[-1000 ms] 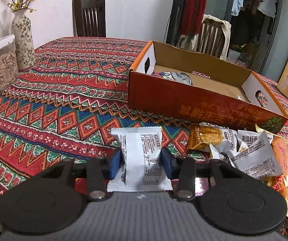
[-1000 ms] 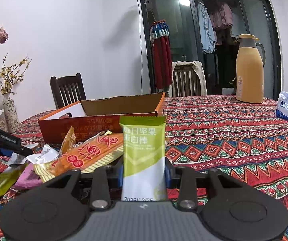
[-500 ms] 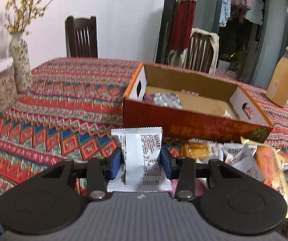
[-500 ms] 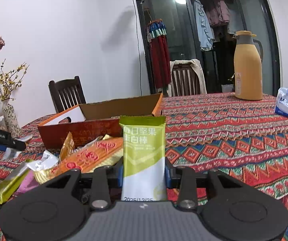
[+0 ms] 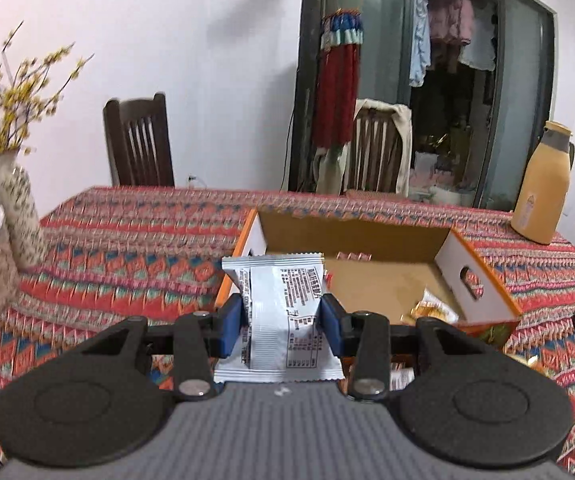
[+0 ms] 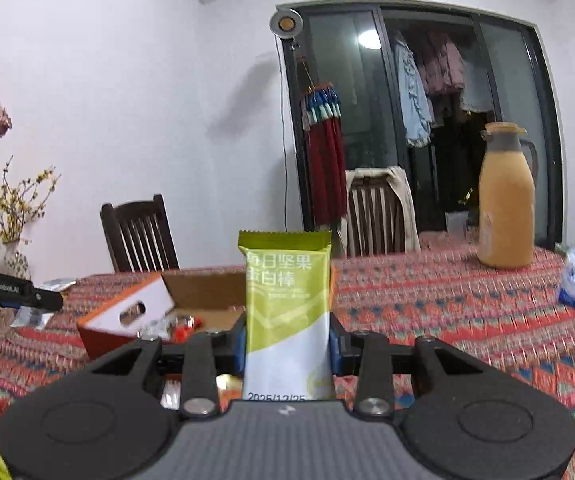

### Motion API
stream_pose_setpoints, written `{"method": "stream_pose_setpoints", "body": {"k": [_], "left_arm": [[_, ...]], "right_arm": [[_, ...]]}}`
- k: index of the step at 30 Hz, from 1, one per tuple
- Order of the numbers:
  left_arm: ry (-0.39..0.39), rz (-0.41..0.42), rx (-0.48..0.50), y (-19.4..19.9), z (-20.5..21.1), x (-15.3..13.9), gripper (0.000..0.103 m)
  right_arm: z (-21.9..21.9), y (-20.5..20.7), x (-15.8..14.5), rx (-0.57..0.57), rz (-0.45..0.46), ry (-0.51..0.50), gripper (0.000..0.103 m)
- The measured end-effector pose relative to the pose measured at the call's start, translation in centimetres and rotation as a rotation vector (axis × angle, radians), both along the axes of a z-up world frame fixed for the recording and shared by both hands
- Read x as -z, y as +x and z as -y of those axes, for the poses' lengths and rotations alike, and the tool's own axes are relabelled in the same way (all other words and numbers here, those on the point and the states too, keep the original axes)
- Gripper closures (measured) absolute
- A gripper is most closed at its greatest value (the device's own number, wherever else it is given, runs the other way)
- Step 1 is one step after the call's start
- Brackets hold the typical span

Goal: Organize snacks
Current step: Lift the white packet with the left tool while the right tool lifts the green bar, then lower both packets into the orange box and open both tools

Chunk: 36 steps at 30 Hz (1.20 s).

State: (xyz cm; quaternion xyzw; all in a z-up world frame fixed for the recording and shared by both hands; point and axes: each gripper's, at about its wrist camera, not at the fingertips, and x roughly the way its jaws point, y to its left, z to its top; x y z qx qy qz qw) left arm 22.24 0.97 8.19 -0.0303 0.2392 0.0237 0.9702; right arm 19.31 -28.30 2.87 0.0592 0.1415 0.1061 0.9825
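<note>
Left tongs point(image 5: 281, 322): clamped on a white snack packet point(image 5: 283, 316), blue pads pressing its two sides, packet upright.
Right tongs point(image 6: 287, 340): clamped on a green bar packet point(image 6: 287, 308), upright, its crimped top at 12 o'clock.
Box point(image 5: 471, 280): open orange carton on the tabletop point(image 5: 135, 248), just beyond the white packet, at 1 o'clock from the left tongs; a few snacks point(image 5: 433, 308) lie inside.
Flask point(image 6: 505, 200): tan, at 2 o'clock from the right tongs, well apart from the box.
Vase point(image 5: 17, 216): at 10 o'clock from the left tongs.
</note>
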Motion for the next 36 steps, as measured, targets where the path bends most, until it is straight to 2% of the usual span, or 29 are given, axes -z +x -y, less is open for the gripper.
{"method": "stream_pose_setpoints", "body": {"k": [7,15,19,23,27,36], "left_arm": [[0.004,0.037,0.011,3.1,0.4,-1.9,0.060],[0.044,0.046,-0.006,9.0,1.1,-2.7,0.060],[0.057,0.022,-0.030,12.8,1.0,-1.9,0.060],[0.058,-0.005,-0.056,15.7,0.2,0.2,0.060],[0.055,-0.007,-0.085,17.0,-0.8,2.1,0.060],[0.120,-0.118,-0.086,19.3,-1.1,5.4,0.060]], "right_arm": [[-1.8,5.1,-3.1,-0.040,0.020,-0.004,0.067],[-5.2,13.5,-5.1,-0.069,-0.049,-0.040,0.067],[-6.5,18.0,-4.2,-0.074,-0.121,-0.065,0.067],[-7.2,21.3,-2.5,-0.073,-0.191,-0.086,0.067],[-6.9,22.1,-0.3,-0.085,-0.224,-0.080,0.067],[-7.2,23.5,2.7,-0.097,-0.310,-0.109,0.067]]}}
